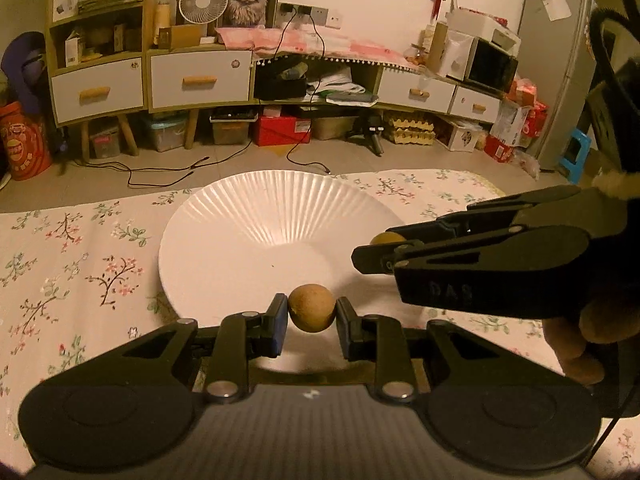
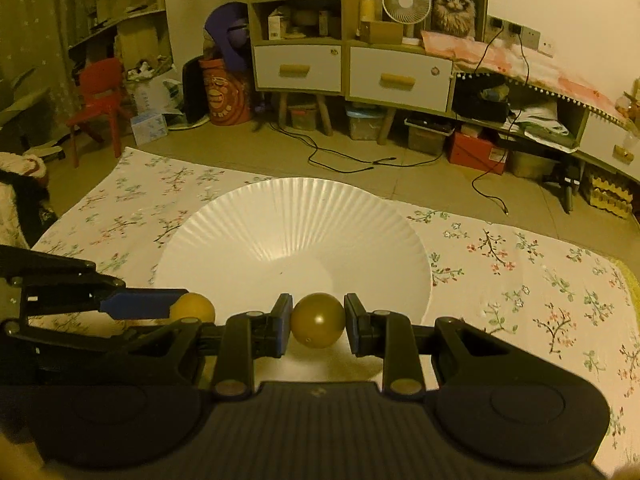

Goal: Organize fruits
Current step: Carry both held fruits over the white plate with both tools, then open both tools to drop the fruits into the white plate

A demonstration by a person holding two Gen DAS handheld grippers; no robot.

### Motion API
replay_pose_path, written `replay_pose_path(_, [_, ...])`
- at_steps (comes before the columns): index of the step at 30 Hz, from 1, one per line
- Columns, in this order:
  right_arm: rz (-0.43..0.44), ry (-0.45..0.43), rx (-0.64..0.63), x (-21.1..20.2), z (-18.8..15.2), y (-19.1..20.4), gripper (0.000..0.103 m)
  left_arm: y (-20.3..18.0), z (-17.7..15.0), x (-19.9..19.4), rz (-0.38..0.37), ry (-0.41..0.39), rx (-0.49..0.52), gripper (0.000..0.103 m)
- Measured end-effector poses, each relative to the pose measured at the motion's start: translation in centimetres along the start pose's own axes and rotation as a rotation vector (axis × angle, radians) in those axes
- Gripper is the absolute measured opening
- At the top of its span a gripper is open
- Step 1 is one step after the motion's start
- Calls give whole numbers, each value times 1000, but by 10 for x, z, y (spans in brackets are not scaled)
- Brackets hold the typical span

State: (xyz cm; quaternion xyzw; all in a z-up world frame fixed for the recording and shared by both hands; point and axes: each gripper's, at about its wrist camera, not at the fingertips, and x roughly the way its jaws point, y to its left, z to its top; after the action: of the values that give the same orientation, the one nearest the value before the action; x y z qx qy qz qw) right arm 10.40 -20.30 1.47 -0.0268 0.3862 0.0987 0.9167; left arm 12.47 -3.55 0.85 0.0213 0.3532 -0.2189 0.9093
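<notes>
- Nearest the left wrist camera, the left gripper [image 1: 311, 314] is clamped on a small round brown fruit [image 1: 311, 308], one pad on each side at its widest part, held just over the near rim of the white fluted plate [image 1: 224, 220].
- Equally close in the right wrist view, the right gripper [image 2: 317, 320] is closed on a smoother olive-gold fruit [image 2: 317, 320], also pinched across its middle and hanging at the plate's [image 2: 224, 232] near edge.
- Both fruits look light and firm, with thin skin; being round, they could squirt out of flat pads, so a hold across the equator with modest squeeze seems right. The shinier one is likely the more slippery.
- Seen from the left, the right gripper [image 1: 366, 258] reaches over the plate's right side, with its fruit [image 1: 386, 238] peeking behind the fingers.
- Beyond, the plate's basin is bare; it rests on a floral cloth [image 1: 80, 256].
- A low release should keep each fruit from rolling out.
</notes>
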Motion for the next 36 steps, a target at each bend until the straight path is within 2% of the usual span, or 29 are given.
replay_pose_path(14, [-34, 72, 18, 22, 2, -5, 25, 4, 5, 20, 20, 69, 10, 29])
replay_pose_path(23, [-39, 84, 15, 24, 2, -7, 25, 4, 8, 23, 22, 85, 18, 30])
replay_pose_path(28, [-36, 70, 27, 20, 4, -8, 29, 4, 8, 20, 27, 74, 31, 36])
replay_pose_path(30, [-36, 62, 33, 17, 5, -8, 35, 5, 8, 18, 30, 67, 29, 44])
replay_pose_path(33, [-39, 46, 33, 10, 5, -9, 37, 4, 7, 12, 28, 58, 32, 54])
replay_pose_path(36, [-37, 26, 31, 0, 5, -10, 47, 2, 5, 5, 23, 59, 44, 61])
